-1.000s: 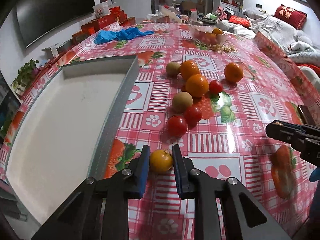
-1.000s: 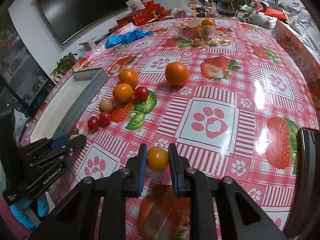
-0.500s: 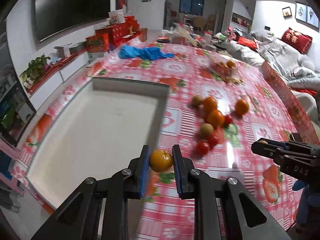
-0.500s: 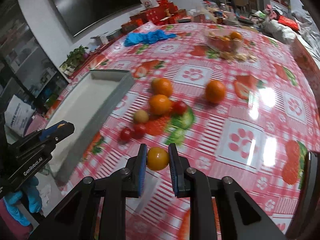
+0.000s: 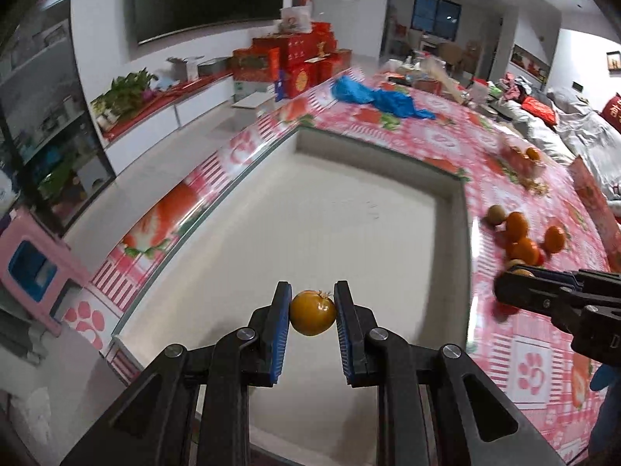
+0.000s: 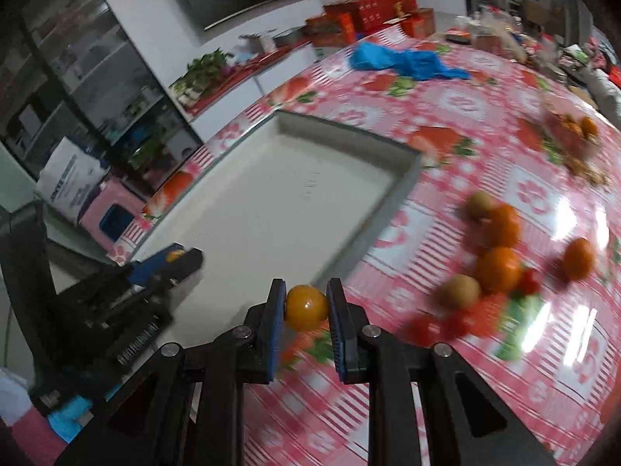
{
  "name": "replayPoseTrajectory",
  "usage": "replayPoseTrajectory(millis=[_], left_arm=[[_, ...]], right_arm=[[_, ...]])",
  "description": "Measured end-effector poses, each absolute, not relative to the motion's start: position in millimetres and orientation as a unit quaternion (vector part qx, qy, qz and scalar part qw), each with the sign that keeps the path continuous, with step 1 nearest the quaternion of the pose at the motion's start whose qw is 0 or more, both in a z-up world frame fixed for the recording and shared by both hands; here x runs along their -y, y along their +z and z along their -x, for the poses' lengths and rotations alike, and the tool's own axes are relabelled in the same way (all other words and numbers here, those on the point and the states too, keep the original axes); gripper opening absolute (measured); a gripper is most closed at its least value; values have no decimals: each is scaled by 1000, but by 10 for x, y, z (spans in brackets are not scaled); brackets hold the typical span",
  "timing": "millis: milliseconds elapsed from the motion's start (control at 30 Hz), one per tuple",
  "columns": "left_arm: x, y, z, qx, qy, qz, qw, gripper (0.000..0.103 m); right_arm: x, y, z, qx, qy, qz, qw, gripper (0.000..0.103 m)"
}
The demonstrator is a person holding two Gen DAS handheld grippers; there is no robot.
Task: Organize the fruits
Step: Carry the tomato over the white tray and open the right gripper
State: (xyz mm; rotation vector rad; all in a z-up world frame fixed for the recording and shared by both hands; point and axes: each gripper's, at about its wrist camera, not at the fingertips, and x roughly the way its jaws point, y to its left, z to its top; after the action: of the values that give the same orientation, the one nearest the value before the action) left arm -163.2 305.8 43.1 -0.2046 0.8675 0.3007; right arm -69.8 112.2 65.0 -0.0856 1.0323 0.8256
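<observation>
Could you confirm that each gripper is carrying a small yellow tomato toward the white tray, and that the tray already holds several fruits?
Not quite: the white tray holds no fruit yet, as the left wrist view shows. Left gripper and right gripper each do carry a yellow tomato.

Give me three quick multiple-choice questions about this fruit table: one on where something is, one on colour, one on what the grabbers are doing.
1. Where does the white tray lie compared with the loose fruit pile?
A. left
B. right
C. beneath

2. What colour is the crumpled cloth at the far end?
A. green
B. blue
C. yellow

3. What does the left gripper do?
A. stands open, empty
B. clamps a yellow tomato
C. clamps a cloth

Answers: 1 A, both views show the tray left; 2 B, plainly blue; 3 B, fruit pinched between pads.
</observation>
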Motion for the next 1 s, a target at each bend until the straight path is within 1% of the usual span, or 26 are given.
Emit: replayPoseTrajectory(millis=[400, 433, 500, 533, 567, 600, 633, 667, 700, 733, 800, 867, 1000], left_arm=[[-3217, 194, 1613, -438, 145, 108, 881, 24], [-3223, 188, 1616, -438, 144, 108, 881, 24], [-3218, 162, 1615, -442, 138, 108, 880, 24], [-3204, 144, 1613, -448, 137, 104, 877, 25], [-3198, 138, 1610, -450, 136, 102, 877, 27], [-3183, 139, 1617, -451, 134, 99, 877, 55], [-3172, 152, 1635, -449, 139, 97, 878, 95], [-3165, 189, 1678, -435, 153, 94, 882, 103], [-3148, 253, 1740, -409, 165, 90, 893, 103], [-3137, 285, 1759, -401, 162, 89, 897, 103], [-3112, 319, 1735, -414, 156, 88, 893, 103], [-3074, 347, 1712, -418, 155, 85, 891, 103], [-2939, 412, 1680, -418, 148, 74, 893, 103]], right_arm=[[-1584, 385, 662, -514, 394, 52, 761, 24], [-1586, 381, 668, -517, 393, 51, 759, 26], [-1599, 374, 658, -518, 393, 51, 758, 38], [-1592, 392, 662, -515, 393, 51, 760, 53], [-1586, 415, 659, -512, 393, 50, 763, 67], [-1564, 444, 662, -506, 393, 49, 766, 72], [-1534, 484, 666, -500, 392, 47, 771, 78], [-1510, 509, 663, -496, 391, 46, 774, 81], [-1474, 537, 653, -493, 388, 42, 778, 82], [-1431, 563, 639, -490, 383, 38, 783, 85], [-1321, 612, 591, -484, 367, 25, 794, 91], [-1185, 648, 546, -482, 360, 6, 799, 103], [-904, 675, 453, -487, 346, -17, 802, 103]])
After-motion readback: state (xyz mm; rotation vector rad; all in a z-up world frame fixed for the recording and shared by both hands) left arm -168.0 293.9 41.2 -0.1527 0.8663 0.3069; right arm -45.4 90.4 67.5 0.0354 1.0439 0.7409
